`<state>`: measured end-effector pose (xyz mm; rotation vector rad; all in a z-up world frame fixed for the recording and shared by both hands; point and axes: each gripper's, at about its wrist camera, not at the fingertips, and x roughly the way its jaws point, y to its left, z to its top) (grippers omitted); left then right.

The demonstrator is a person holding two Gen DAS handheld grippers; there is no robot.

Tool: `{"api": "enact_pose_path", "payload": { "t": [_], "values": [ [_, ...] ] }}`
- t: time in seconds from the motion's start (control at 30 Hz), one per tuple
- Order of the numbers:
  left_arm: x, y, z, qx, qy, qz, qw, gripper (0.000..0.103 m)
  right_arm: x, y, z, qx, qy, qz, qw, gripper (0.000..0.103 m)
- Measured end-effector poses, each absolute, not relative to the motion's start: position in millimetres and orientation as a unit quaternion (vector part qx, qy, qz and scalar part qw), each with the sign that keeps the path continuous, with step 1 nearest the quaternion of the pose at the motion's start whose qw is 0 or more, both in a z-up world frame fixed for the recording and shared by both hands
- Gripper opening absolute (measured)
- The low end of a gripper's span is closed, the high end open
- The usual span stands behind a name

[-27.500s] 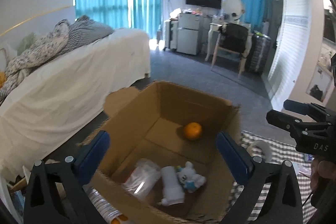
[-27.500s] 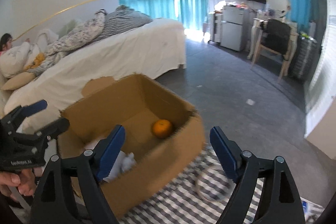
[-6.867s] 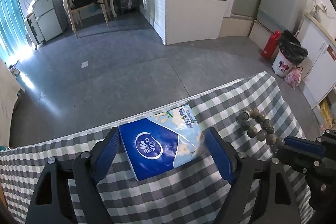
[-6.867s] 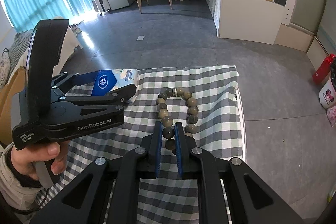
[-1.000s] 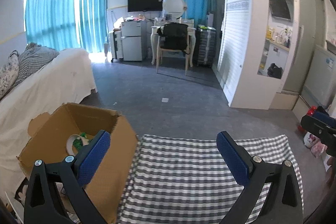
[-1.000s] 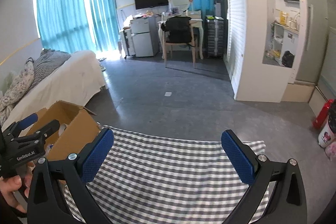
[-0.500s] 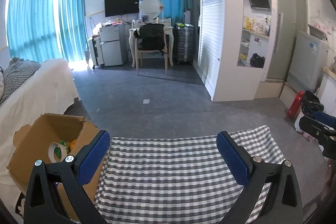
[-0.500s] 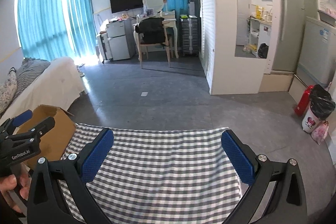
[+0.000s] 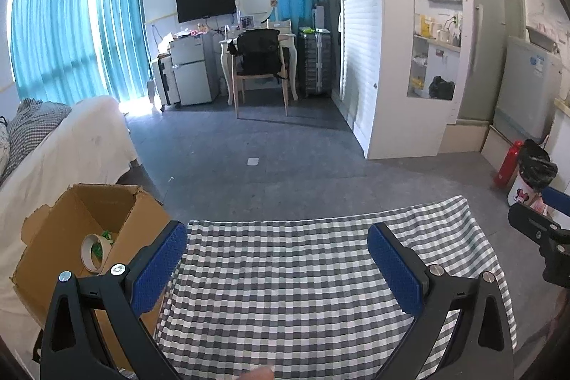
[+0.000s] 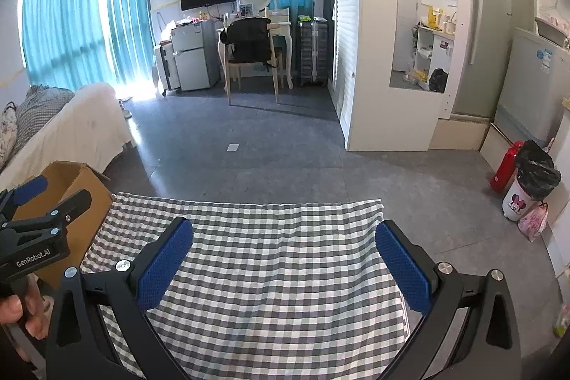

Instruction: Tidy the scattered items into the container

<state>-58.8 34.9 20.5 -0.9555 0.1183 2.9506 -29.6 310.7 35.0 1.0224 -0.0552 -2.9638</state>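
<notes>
here both the left gripper (image 9: 276, 257) and right gripper (image 10: 285, 255) gape empty over checkered cloth (image 9: 302, 273), cardboard box (image 9: 71, 237) alongside.

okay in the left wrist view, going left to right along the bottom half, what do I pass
cardboard box → roll of tape inside it → left tongs, open over the checked cloth → red fire extinguisher → lined bin → tip of the right tongs

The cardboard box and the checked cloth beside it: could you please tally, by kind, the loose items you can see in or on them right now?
Tape rolls: 1, the tape roll inside the cardboard box
Green items: 1, a green item behind the tape, too hidden to identify
Items on the checked cloth: 0
Total: 2 visible; the rest of the box interior is hidden.
</notes>
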Motion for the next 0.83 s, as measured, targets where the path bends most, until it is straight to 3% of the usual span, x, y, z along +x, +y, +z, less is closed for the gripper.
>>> {"api": "enact_pose_path", "payload": {
  "t": [0.83],
  "values": [
    [-54,19,4,-0.314,0.025,0.949,0.008,0.103,-34,296,25,0.338,-0.008,-0.941,0.004,0.103]
  ]
}}
